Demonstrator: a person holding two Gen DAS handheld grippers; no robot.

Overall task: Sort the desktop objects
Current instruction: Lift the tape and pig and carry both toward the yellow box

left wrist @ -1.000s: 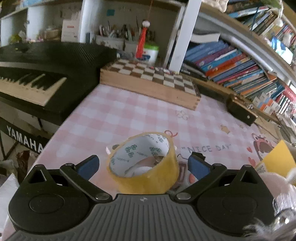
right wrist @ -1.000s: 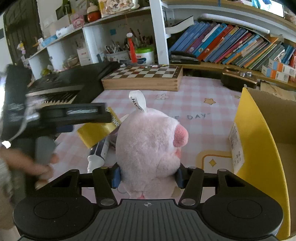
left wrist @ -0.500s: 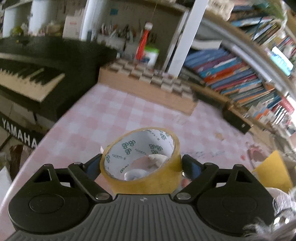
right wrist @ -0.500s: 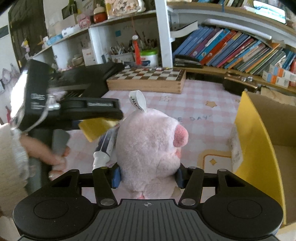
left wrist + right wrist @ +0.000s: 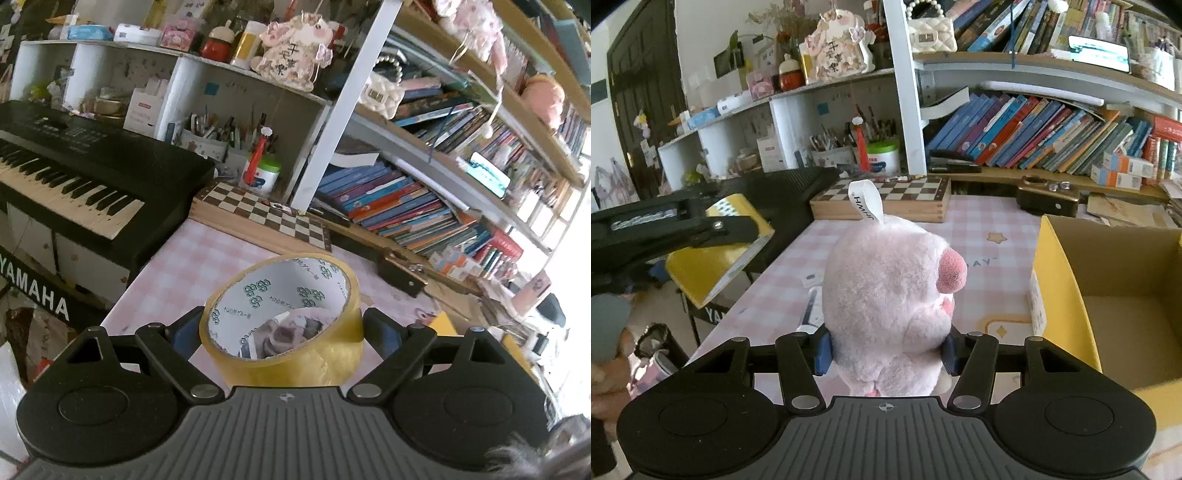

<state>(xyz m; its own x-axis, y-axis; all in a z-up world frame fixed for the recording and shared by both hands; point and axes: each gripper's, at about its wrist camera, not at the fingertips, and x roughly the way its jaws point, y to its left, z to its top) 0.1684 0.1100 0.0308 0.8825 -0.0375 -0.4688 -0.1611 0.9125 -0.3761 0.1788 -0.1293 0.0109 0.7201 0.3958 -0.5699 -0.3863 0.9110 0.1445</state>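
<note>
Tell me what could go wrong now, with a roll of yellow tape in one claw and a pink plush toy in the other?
1. The yellow tape roll is pinched only at its curved sides by the left gripper; it could twist or slip out.
2. The soft pink plush toy squashes in the right gripper and might sag loose.
3. The left gripper is close beside the right one; swinging toward the yellow cardboard box, they might collide.

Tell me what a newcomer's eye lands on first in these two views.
The pink plush toy fills the middle of the right wrist view, clamped in the right gripper, with an open yellow cardboard box on the table just to its right. In the left wrist view, a roll of yellow tape sits gripped in the left gripper, with a black keyboard at the left.
</note>
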